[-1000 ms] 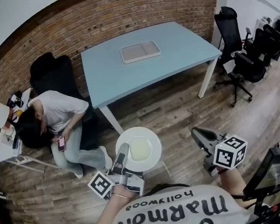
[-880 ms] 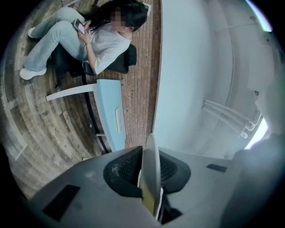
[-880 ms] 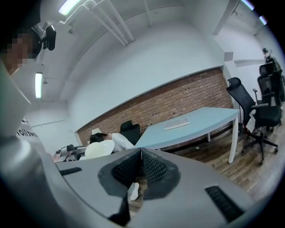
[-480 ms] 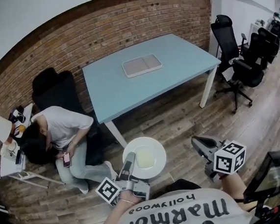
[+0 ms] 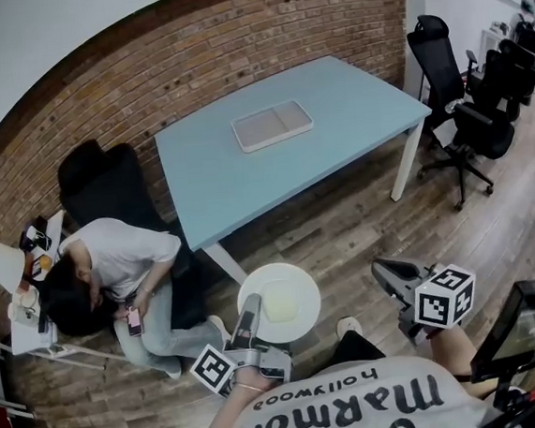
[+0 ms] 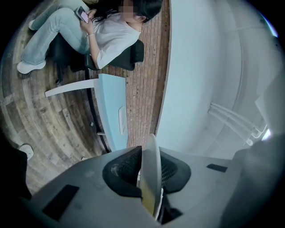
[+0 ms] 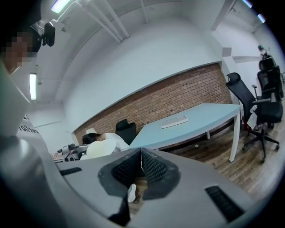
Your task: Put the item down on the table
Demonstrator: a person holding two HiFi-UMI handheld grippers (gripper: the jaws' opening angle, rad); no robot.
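A round white plate (image 5: 278, 302) hangs above the wooden floor, short of the light blue table (image 5: 245, 177). My left gripper (image 5: 247, 318) is shut on the plate's near rim. In the left gripper view the plate (image 6: 152, 171) stands edge-on between the two dark pads. My right gripper (image 5: 393, 276) is at the right, over the floor, shut with nothing in it; its pads (image 7: 153, 168) meet in the right gripper view. The table (image 7: 196, 118) lies ahead of it there.
A grey two-part tray (image 5: 272, 124) lies on the table's far half. A person (image 5: 112, 266) sits hunched at the left by a black chair (image 5: 104, 182). Black office chairs (image 5: 469, 109) stand at the right. A brick wall (image 5: 232, 42) backs the table.
The plate and my left gripper have drifted slightly right and lower in the view as the head view shifted. The right gripper has barely moved.
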